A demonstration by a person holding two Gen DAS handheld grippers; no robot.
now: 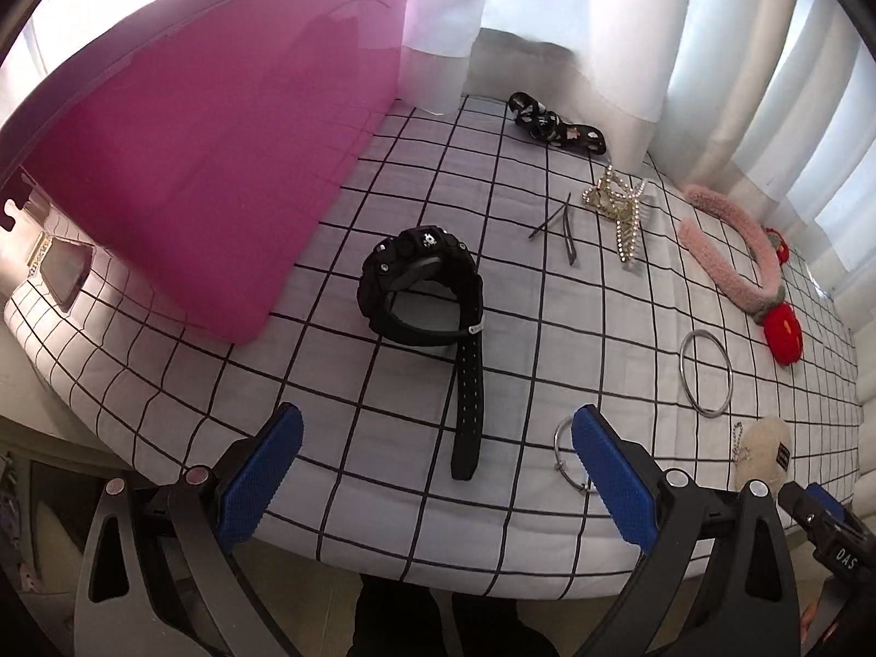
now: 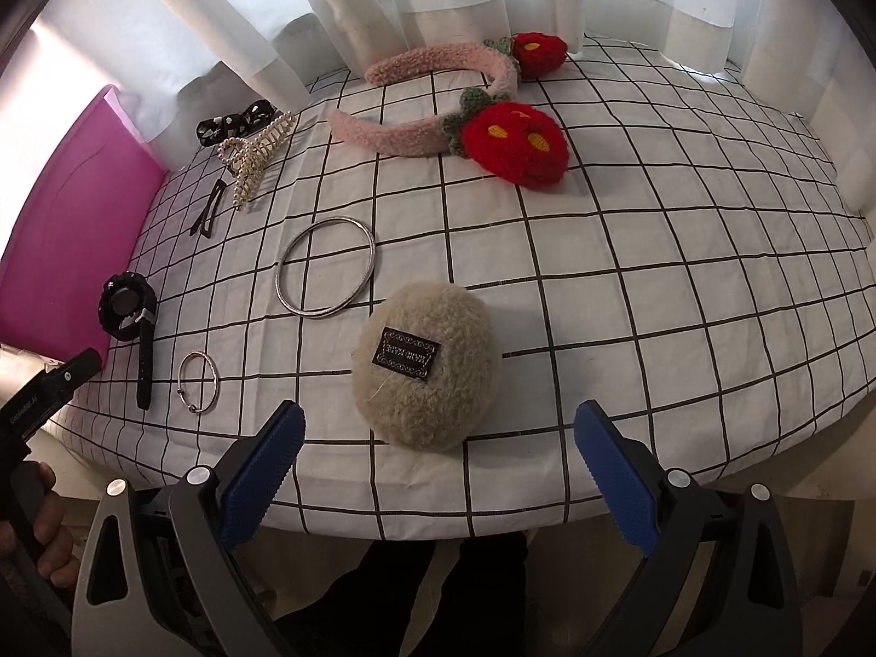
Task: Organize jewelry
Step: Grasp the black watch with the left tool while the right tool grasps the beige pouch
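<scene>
A black watch (image 1: 424,295) lies on the checked cloth (image 1: 383,410), just ahead of my open, empty left gripper (image 1: 438,460); it also shows in the right wrist view (image 2: 128,317). A small silver ring bracelet (image 1: 566,457) lies by the left gripper's right finger. My right gripper (image 2: 438,465) is open and empty, just short of a beige fluffy pom-pom (image 2: 424,367). A large silver bangle (image 2: 326,268), a pearl claw clip (image 2: 254,156), a black hair clip (image 2: 205,213), a black scrunchie (image 2: 232,120) and a pink headband with red flowers (image 2: 438,115) lie further back.
A pink box (image 1: 180,164) stands at the left on the cloth; its side also shows in the right wrist view (image 2: 65,230). White curtains (image 2: 383,5) hang behind the table. The table's front edge is close under both grippers. The other hand-held gripper (image 2: 44,394) shows at the left.
</scene>
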